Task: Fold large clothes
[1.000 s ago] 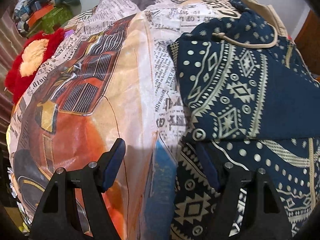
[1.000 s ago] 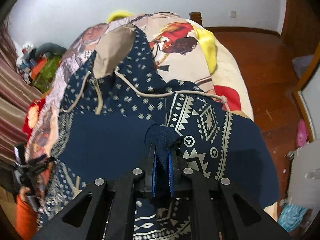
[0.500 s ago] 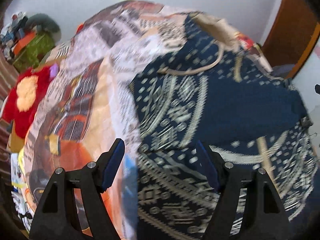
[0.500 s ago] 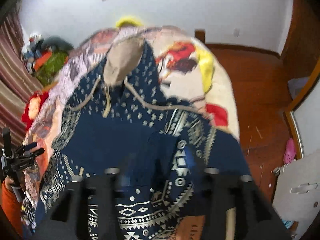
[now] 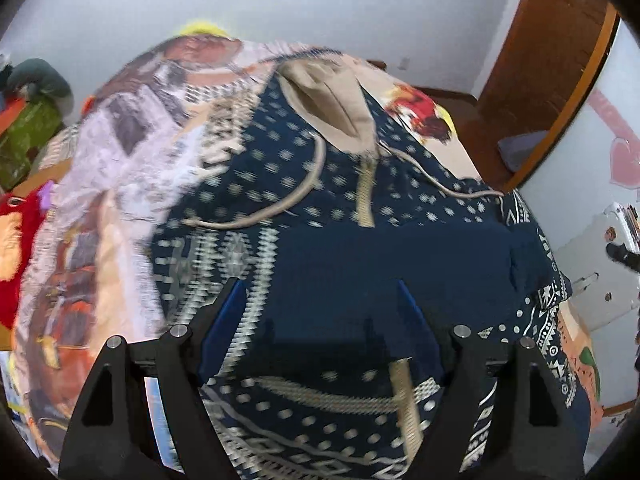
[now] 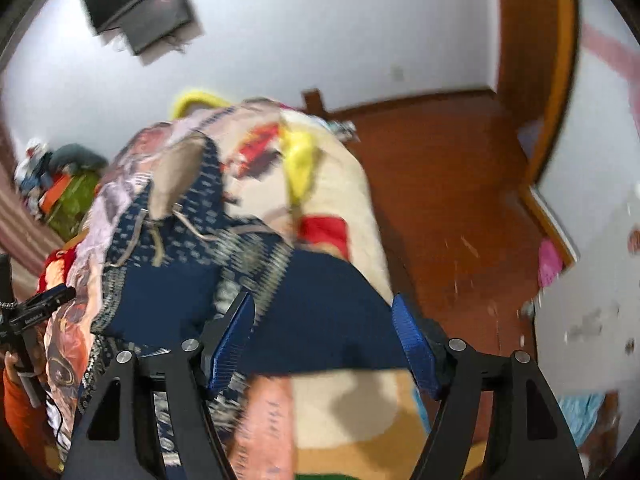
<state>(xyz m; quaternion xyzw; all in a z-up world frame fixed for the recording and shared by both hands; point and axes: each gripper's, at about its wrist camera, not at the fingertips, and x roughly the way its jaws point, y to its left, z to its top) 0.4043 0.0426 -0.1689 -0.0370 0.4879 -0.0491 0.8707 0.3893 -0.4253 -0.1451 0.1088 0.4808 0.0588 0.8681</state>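
Observation:
A navy hoodie (image 5: pixel 360 248) with white patterns, a beige hood and drawstrings lies on a bed covered by a printed bedspread (image 5: pixel 120 184). Its sleeves are folded in over the chest. My left gripper (image 5: pixel 320 312) is open and empty, hovering over the hoodie's lower middle. In the right wrist view the hoodie (image 6: pixel 320 320) lies ahead, with my right gripper (image 6: pixel 324 332) open and empty above its right edge. The left gripper (image 6: pixel 36 308) shows at the far left of that view.
A red plush toy (image 5: pixel 12 248) lies at the bed's left edge. Piled clothes (image 5: pixel 28 128) sit at the far left. Wooden floor (image 6: pixel 460 200) and a wooden door frame (image 6: pixel 532 60) are to the right of the bed. A dark screen (image 6: pixel 140 4) hangs on the white wall.
My right gripper let go of the navy sleeve, opened and drew back to the right. My left gripper stayed open and swung right, from the bedspread to over the hoodie.

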